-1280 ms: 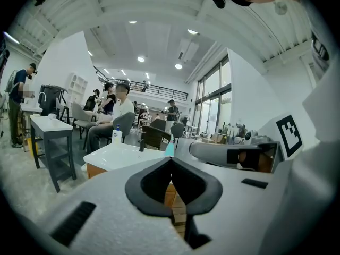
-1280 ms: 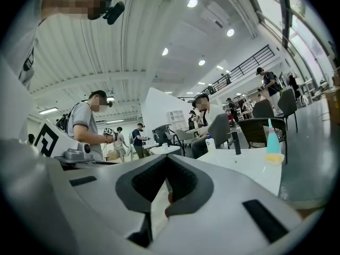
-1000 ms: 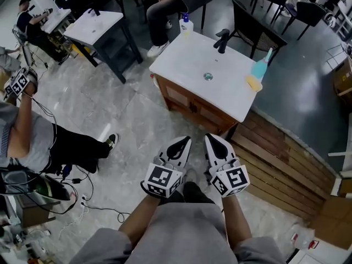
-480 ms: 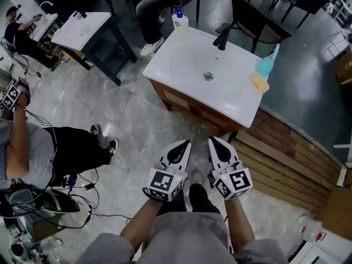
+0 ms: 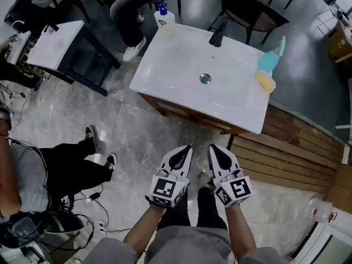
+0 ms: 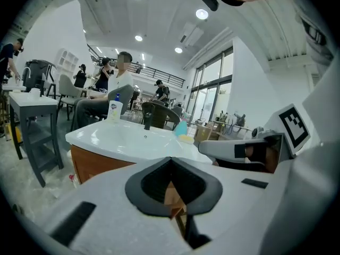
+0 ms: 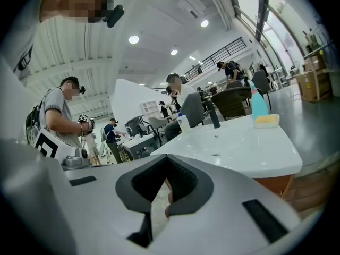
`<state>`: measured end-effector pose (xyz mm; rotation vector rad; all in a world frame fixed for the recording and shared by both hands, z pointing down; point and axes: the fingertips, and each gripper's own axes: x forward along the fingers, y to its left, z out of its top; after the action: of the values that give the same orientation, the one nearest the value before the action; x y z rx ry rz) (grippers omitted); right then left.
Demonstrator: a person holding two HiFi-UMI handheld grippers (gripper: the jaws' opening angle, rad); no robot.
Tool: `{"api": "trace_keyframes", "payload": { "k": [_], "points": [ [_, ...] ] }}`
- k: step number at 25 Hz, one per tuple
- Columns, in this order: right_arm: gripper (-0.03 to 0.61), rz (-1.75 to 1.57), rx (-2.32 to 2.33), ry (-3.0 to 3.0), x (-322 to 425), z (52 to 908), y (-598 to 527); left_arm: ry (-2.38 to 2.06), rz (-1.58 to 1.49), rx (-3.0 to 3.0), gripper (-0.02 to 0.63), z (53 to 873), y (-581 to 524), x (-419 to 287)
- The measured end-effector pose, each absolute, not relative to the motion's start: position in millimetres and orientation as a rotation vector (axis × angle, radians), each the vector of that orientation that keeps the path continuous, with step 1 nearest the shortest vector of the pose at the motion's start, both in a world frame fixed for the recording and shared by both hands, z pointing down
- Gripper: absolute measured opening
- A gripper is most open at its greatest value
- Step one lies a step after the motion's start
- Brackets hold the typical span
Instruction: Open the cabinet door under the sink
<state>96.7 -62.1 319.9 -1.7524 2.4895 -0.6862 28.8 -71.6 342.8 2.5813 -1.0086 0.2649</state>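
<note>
Cabinet door (image 5: 184, 114): mostly hidden beneath the overhang of the sink (image 5: 165, 65); handle not discernible.
Seated person (image 5: 129, 10): cut off at top edge.
Pale object (image 5: 322, 209): blurred, kind unclear.

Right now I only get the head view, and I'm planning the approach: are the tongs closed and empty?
Observer: The left gripper view shows the left tongs together, nothing between them.
Operator: And the right?
Observer: The right gripper view shows the right tongs together too, empty.
Operator: Any cabinet front visible?
Observer: Yes, the left gripper view shows the front of the wooden cabinet below the white sink, ahead and untouched.
</note>
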Motion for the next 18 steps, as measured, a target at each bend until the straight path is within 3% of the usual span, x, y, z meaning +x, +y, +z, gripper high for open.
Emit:
{"api": "trace_keyframes", "payload": {
  "k": [18],
  "points": [
    [0.009,-0.770,-1.857,2.395,106,431,-103,-0.936,0.297,2.581,0.008,455,-129,37]
  ]
}}
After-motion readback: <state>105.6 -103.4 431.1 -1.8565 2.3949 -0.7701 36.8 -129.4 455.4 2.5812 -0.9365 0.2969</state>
